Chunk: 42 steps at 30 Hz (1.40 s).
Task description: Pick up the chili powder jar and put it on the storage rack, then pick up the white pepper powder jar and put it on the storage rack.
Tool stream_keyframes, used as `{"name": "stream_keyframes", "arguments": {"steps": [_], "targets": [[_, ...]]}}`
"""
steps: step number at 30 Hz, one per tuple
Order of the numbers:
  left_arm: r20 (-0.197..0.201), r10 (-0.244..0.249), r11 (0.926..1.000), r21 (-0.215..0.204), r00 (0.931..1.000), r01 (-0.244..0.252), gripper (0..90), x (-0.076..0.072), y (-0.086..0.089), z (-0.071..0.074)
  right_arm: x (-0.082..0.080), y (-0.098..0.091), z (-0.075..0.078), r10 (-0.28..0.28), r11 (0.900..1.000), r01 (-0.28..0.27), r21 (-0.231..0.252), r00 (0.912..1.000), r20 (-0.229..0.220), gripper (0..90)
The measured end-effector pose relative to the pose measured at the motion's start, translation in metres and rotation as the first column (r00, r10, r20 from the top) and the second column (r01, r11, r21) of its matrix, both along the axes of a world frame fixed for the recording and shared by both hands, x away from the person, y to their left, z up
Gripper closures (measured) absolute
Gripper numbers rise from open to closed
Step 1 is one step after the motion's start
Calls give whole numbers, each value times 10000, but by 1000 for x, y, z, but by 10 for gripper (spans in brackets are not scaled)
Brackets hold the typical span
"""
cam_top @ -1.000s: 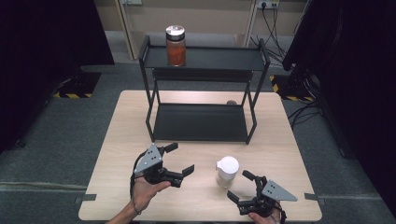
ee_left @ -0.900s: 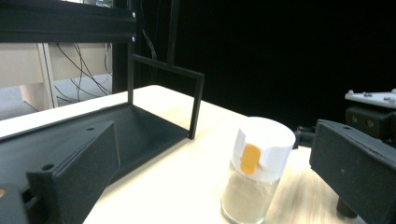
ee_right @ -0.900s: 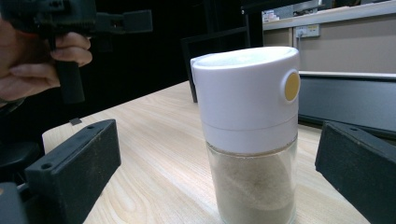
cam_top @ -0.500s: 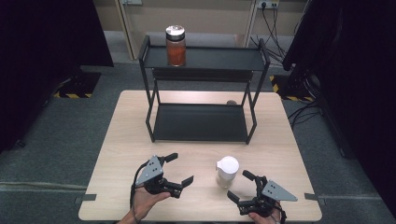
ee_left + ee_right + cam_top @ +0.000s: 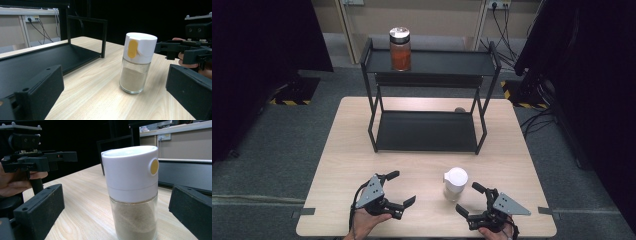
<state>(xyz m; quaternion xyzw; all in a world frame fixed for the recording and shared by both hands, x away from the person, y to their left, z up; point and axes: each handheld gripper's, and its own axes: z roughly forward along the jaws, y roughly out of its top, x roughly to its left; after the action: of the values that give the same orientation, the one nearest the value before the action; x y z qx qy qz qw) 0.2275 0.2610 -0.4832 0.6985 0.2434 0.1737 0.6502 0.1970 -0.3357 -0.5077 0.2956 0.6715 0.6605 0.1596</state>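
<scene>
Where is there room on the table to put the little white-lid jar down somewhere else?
Bare wood lies on the table left of the black rack, and right of it too. The rack's lower shelf is bare. It's crowded at the front, where the white-lid jar stands between the left gripper and right gripper.

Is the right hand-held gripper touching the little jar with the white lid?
Apart. The high view shows bare table between the right hand-held gripper and the white-lidded jar; in the right gripper view its open jaws stand clear of the glass on both sides.

The left claw has drawn back toward the person and down nearer the table, jaws spread.
</scene>
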Motion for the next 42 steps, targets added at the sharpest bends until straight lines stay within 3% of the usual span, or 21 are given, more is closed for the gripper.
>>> {"name": "stream_keyframes", "arguments": {"steps": [9,14,20,31,42], "targets": [[-86,-24,9998,-177,10000,22,11,0,1,-10,0,-1,0,22,10000,-22,36,10000,16,3],[7,20,10000,-70,10000,-20,11,2,1,-14,0,-2,-1,4,10000,-5,45,10000,22,3],[-262,93,9996,-265,9996,-100,11,3,6,-19,0,-1,0,-1,10000,1,21,10000,41,4],[-240,46,9998,-212,9997,-51,11,3,5,-20,-1,-1,1,13,10000,-13,-9,9999,120,3],[-316,34,9997,-227,9995,-41,11,3,5,-22,0,1,1,-318,9995,318,-93,9995,-33,4]]}}
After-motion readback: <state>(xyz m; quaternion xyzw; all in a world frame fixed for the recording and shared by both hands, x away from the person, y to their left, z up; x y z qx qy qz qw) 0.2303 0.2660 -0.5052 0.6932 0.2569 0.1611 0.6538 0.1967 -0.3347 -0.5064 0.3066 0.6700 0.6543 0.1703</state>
